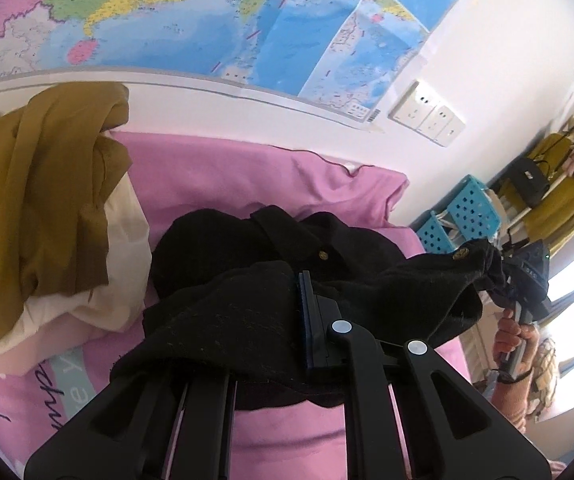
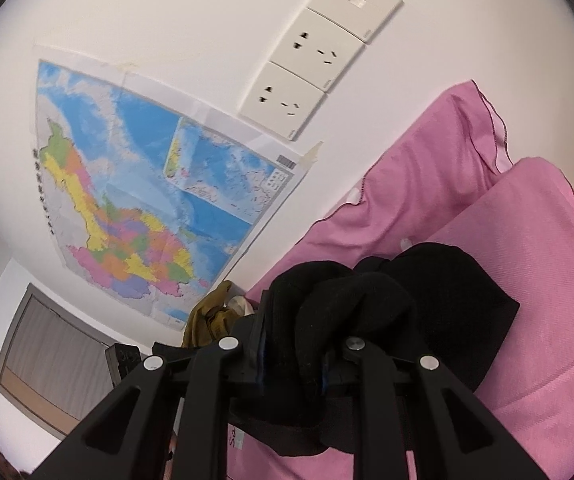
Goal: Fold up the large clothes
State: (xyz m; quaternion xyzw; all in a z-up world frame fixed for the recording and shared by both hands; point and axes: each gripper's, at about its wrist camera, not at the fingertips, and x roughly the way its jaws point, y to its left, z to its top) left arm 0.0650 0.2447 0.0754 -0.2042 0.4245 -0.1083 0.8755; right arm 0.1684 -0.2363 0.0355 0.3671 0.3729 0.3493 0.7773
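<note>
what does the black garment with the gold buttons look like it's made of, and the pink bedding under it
The black garment with gold buttons looks like a thick woolly knit, matte and slightly fuzzy with lint specks; its buttons look like shiny metal, though plastic is possible. The pink bedding seems a smooth woven cotton-like fabric: a fine diagonal weave shows, with soft creases.

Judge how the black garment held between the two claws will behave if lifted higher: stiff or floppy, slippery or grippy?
Likely floppy: the black garment sags and bunches between the left claw and right claw. Probably grippy, since its fuzzy knit holds in both shut claws. Its thick folds suggest some weight.
</note>
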